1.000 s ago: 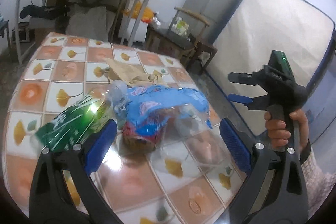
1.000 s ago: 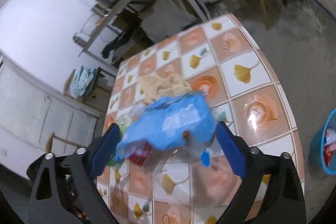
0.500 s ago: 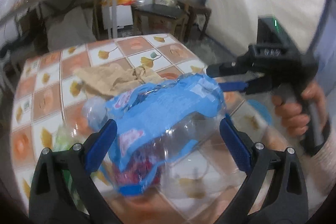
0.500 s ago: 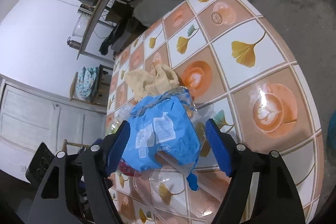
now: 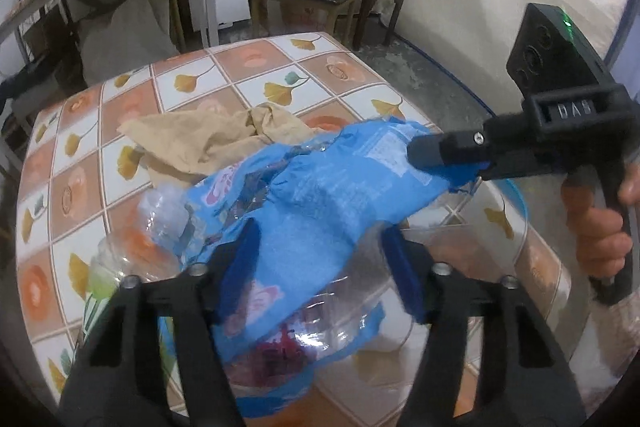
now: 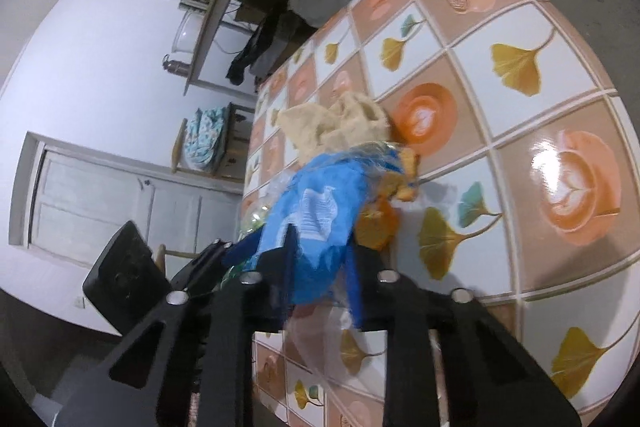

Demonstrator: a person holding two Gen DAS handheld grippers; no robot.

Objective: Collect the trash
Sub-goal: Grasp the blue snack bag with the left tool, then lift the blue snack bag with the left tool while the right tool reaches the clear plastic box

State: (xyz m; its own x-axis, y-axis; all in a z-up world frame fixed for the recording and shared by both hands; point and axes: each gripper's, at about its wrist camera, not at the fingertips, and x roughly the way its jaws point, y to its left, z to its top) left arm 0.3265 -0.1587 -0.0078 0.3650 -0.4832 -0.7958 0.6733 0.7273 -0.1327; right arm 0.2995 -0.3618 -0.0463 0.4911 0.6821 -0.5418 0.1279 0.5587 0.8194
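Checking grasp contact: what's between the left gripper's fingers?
In the left wrist view, the blue plastic bag fills the gap of the left gripper.

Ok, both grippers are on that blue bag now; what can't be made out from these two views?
- Blue bag contents: the wrinkled film shows only red blur in the left wrist view.
- Blue bin: only a rim sliver, behind the right gripper and hand.
- Green item: right wrist view, mostly behind the bag and left gripper.
- Right gripper's pads: motion-blurred.
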